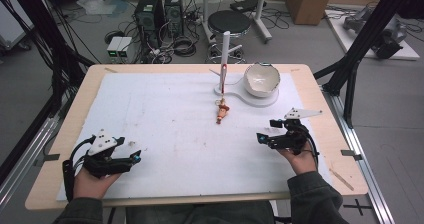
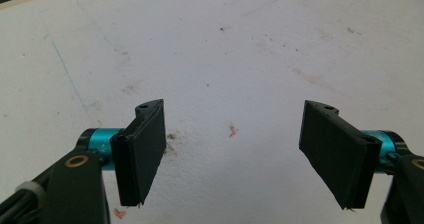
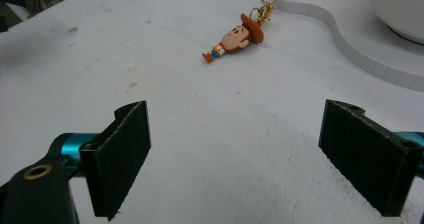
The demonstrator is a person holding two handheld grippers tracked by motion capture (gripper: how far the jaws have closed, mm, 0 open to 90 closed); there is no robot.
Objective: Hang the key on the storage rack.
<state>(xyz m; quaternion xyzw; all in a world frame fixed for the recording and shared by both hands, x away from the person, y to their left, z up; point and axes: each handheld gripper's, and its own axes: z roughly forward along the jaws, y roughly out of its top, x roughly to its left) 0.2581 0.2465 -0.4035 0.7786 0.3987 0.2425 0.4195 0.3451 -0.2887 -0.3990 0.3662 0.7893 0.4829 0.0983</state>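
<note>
While both claws rest wide open and empty near the counter's near edge, left claw [image 1: 131,160] by the left corner, right claw [image 1: 268,132] toward the right, nothing is in hand yet. A likely target, the cowboy keychain [image 1: 222,111], lies past mid-counter, just before the white stand [image 1: 224,59] and bowl [image 1: 261,78] at the far edge; the right claw would reach forward. White, scuffed sheet [image 1: 165,119]; cluttered lab floor beyond.

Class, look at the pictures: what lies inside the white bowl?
The white bowl on its white stand looks empty as far as visible; its near wall hides part of the bottom.
</note>
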